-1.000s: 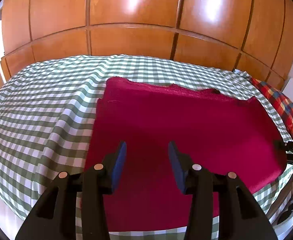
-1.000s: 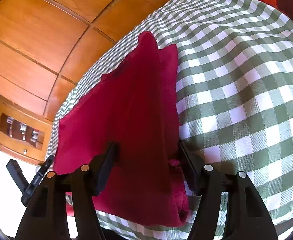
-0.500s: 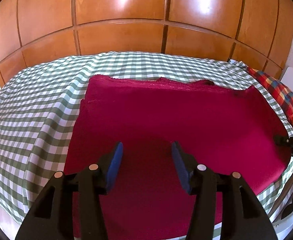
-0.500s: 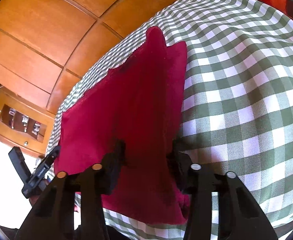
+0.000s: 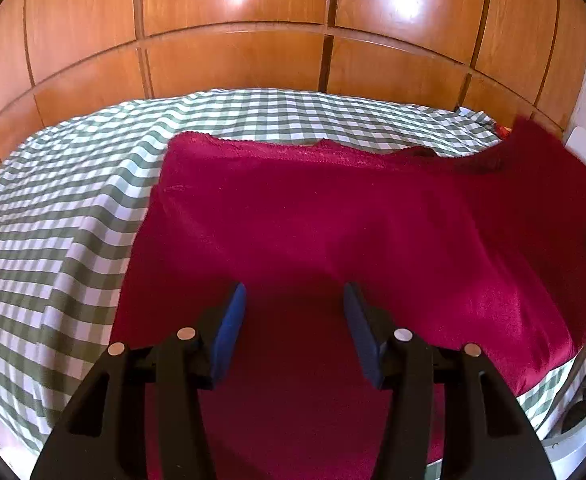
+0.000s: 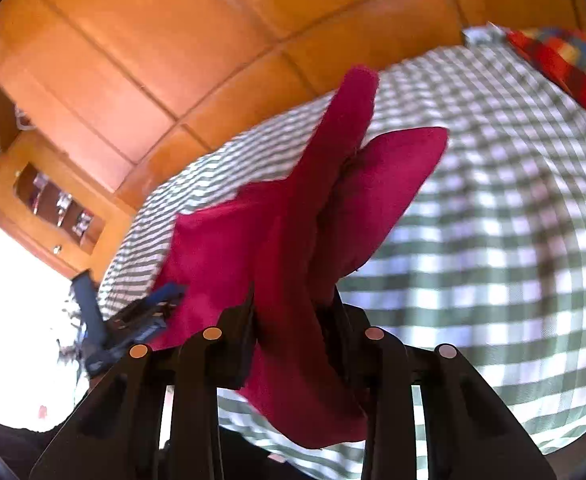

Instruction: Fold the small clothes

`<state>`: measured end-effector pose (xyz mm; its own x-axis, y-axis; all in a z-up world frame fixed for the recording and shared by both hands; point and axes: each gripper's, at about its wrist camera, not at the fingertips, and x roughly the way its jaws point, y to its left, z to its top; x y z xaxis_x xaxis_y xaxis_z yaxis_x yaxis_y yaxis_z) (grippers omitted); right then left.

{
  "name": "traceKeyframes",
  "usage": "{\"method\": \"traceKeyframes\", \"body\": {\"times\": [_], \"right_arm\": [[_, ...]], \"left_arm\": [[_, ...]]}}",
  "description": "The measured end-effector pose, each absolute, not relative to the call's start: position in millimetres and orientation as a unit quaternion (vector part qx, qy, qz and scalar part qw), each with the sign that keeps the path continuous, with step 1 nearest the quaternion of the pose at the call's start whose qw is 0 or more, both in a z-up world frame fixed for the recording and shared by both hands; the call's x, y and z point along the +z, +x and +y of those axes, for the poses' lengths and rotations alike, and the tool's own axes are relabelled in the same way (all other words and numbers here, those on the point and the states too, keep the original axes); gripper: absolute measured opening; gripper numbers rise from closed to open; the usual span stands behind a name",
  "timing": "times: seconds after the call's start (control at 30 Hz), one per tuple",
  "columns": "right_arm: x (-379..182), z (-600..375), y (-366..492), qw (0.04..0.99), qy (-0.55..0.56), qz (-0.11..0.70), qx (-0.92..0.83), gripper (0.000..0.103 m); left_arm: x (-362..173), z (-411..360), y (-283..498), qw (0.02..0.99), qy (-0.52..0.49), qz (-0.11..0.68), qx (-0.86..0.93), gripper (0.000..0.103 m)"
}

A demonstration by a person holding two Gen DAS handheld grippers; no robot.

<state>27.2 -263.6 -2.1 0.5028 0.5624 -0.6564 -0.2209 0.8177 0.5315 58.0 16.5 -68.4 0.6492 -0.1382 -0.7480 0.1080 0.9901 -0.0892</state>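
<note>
Closing right hand-held gripper [image 6: 293, 304] clamping raised red cloth [image 6: 293, 240]; left [image 5: 295, 312] half-open, empty.

Fuzzy, matt crimson cloth garment [image 5: 333, 232] over smooth woven checked bedsheet [image 5: 65, 208]. Glossy varnished wood wardrobe [image 5: 233, 20] behind. Matt black plastic fingers [image 5: 229, 320], blue-padded.

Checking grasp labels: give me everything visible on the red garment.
The red garment is deep crimson, soft and fleecy-looking, lying mostly flat on the green checked bedspread. Its right end is lifted and bunched between the fingers of the right tool, whose jaws are closing on it. The left tool hovers open above the near part.
</note>
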Motion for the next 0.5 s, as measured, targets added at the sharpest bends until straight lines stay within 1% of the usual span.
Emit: {"method": "traceKeyframes", "body": {"times": [0.07, 0.17, 0.23, 0.27, 0.37, 0.5], "right_arm": [[9, -249, 28, 0.845, 0.184, 0.438, 0.244, 0.03], [28, -216, 31, 0.844, 0.166, 0.432, 0.271, 0.029], [37, -197, 34, 0.843, 0.157, 0.429, 0.285, 0.029], [41, -186, 36, 0.841, 0.151, 0.428, 0.293, 0.029], [48, -147, 44, 0.836, 0.125, 0.433, 0.314, 0.029], [44, -94, 52, 0.825, 0.085, 0.45, 0.33, 0.028]], "left_arm": [[-70, 20, 60, 0.906, -0.025, 0.415, -0.078, 0.05], [-69, 28, 61, 0.902, -0.043, 0.418, -0.094, 0.047], [-66, 38, 62, 0.899, -0.064, 0.42, -0.105, 0.039], [-64, 43, 62, 0.898, -0.076, 0.42, -0.112, 0.037], [-58, 69, 58, 0.89, -0.136, 0.412, -0.137, 0.036], [-55, 101, 48, 0.886, -0.178, 0.404, -0.142, 0.036]]}}
